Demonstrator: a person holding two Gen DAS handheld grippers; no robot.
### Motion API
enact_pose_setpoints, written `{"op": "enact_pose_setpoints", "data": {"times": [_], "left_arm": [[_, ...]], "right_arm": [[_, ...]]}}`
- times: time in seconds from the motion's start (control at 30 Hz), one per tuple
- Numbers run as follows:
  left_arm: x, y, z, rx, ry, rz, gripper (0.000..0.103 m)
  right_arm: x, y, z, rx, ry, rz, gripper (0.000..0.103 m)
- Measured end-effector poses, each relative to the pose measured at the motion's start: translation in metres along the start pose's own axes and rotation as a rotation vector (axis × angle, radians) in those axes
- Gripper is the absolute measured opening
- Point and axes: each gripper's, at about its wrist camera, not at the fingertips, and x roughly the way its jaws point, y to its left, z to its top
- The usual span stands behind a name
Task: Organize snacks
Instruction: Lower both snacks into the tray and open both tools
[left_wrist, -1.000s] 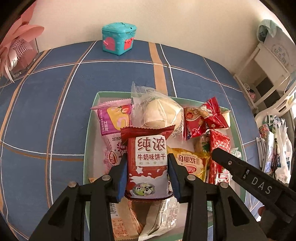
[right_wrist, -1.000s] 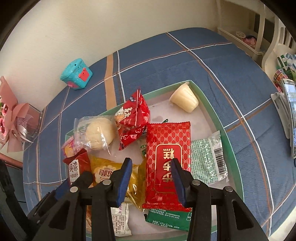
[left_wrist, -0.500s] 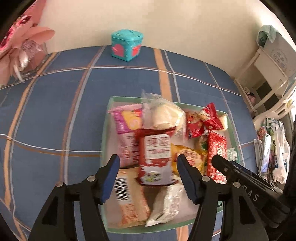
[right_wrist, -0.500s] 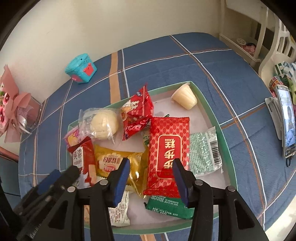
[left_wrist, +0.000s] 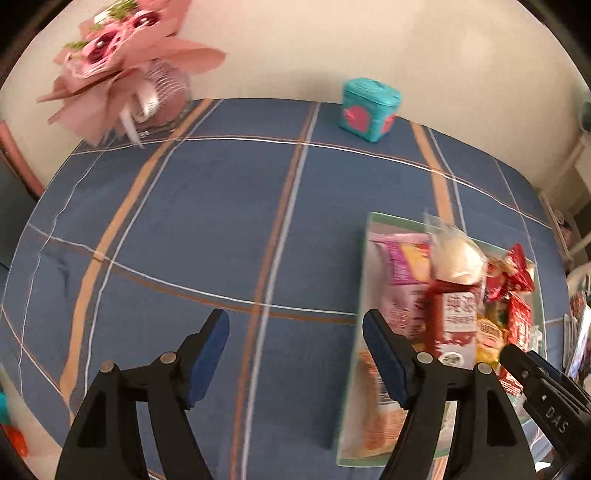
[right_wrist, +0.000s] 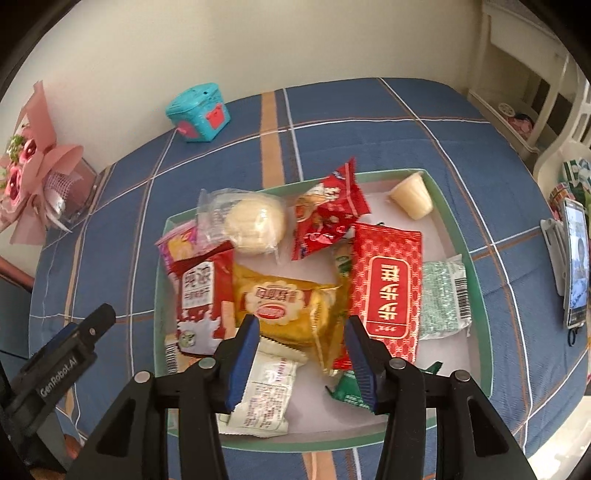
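- Now the left gripper (left_wrist: 295, 350) hung over bare blue plaid cloth (left_wrist: 207, 236), its jaws just spread wider, nothing between them.
- The red milk-biscuit packet (right_wrist: 201, 299) lay released at the left side of the green tray (right_wrist: 463, 254).
- The right gripper (right_wrist: 301, 350) stood part open above the yellow bread packet (right_wrist: 284, 308), grasping nothing.
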Motion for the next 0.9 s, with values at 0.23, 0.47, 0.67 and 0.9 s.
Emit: {"op": "enact_pose_setpoints", "data": {"times": [0.23, 0.47, 0.67, 0.9], "left_arm": [[0.000, 0.012, 0.005, -0.010, -0.015, 0.016, 0.076], [0.001, 0.015, 0.006, -0.009, -0.018, 0.024, 0.078], [0.004, 0.017, 0.004, -0.012, -0.023, 0.044, 0.094], [0.008, 0.020, 0.003, -0.008, -0.021, 0.065, 0.098]], "right_arm": [[0.001, 0.010, 0.000, -0.018, 0.003, -0.003, 0.052], [0.002, 0.012, -0.001, -0.028, 0.003, -0.015, 0.065], [0.005, 0.013, -0.001, -0.035, -0.002, -0.022, 0.100], [0.005, 0.015, 0.000, -0.037, -0.022, -0.016, 0.103]]}}
